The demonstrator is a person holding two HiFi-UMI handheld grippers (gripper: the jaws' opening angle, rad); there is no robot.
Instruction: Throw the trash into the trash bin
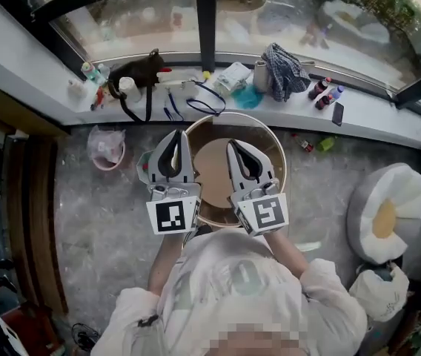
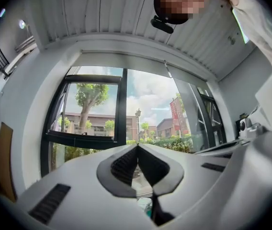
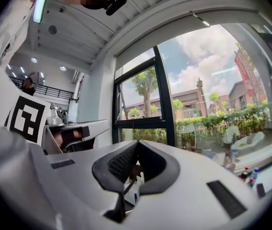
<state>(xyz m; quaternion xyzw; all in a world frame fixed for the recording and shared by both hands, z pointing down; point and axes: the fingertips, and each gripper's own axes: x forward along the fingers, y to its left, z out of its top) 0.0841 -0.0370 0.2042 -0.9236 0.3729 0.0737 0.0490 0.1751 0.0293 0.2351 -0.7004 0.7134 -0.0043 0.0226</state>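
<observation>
**Window-sill mess, nothing in either gripper**

Grey stone floor (image 1: 107, 228) under a big window, with the window sill (image 1: 388, 117) running along its far edge. The sill was loaded with stuff: a checked cloth (image 1: 284, 69), small bottles (image 1: 322, 89), cords. The left gripper (image 1: 180, 133) and right gripper (image 1: 233, 144) were both pinched fully closed with nothing between the jaws. They were held level over a round wooden tub (image 1: 277, 162), aimed at the glass.

The pink trash bin (image 1: 110, 163) with its plastic liner sat on the floor by the wall, left of the left gripper and apart from it. Couldn't tell what was in the liner. A green scrap (image 1: 326, 144) lay on the floor below the sill's right part.

My read: no trash was in hand, and loose bits looked left to clear.
</observation>
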